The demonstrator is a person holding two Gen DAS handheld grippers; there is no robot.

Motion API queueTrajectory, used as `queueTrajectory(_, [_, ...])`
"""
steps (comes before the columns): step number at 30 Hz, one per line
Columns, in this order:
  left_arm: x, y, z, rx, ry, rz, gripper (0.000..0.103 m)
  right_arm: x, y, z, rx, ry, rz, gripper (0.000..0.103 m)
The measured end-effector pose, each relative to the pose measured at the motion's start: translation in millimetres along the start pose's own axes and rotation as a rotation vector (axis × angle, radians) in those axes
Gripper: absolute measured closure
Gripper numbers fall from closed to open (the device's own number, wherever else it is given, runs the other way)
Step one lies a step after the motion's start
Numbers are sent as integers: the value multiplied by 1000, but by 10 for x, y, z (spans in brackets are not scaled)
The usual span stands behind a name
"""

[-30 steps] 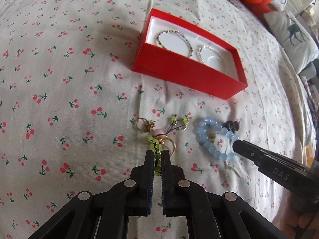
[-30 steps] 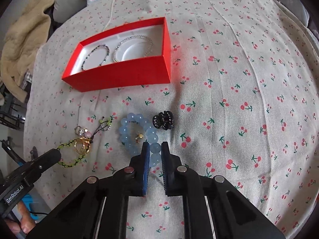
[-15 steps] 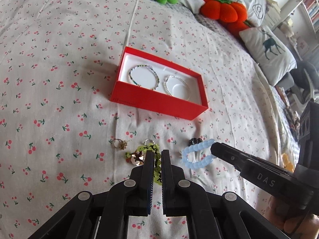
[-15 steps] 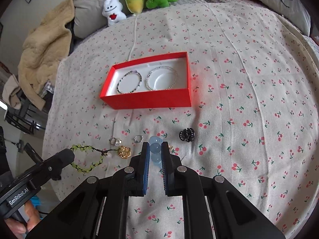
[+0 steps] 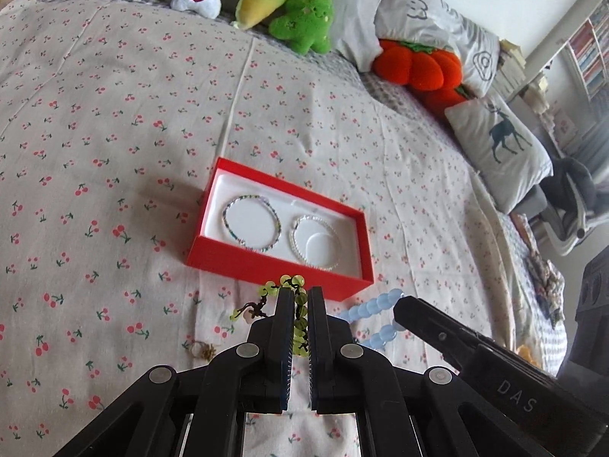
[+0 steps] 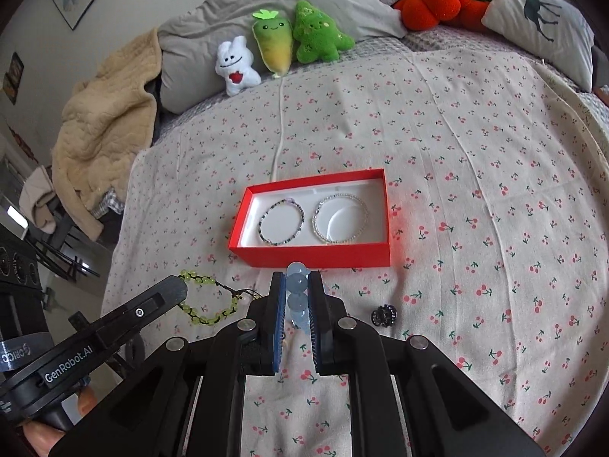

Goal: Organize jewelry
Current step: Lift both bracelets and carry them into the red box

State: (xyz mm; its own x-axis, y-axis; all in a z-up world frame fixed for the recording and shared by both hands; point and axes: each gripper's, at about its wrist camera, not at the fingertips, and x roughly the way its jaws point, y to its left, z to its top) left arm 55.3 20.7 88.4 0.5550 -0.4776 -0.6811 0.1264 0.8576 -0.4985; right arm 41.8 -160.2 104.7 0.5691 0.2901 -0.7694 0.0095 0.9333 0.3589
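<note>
Left hand-held gripper (image 5: 300,304): clamps green bracelet (image 5: 298,321) | right hand-held gripper (image 6: 297,293): clamps blue bracelet (image 6: 296,291) | red box (image 6: 316,257) ahead, long axis crosswise.

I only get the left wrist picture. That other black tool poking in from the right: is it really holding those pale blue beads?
Observer: Yes. The right wrist view shows the right tool shut on the pale blue round-bead bracelet, with beads stacked between its fingers.
Operator: Is anything lying on the cherry-print bed sheet that I can't see?
Observer: A small black hair claw clip lies there, to the right of that tool.
Operator: And my green bead bracelet?
Observer: Seen from the side, the green bead bracelet on dark cord hangs as an open loop from the tip of the left tool.
</note>
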Motion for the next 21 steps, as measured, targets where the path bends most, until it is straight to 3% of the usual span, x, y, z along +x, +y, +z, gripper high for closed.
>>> queueTrajectory(15, [369,52,510,-50,-97,-107,102,227,8,664,24,-148,-12,91])
queueTrajectory(21, [562,113,644,-51,-116,-158,102,462,-29,780,38,-152,48,91])
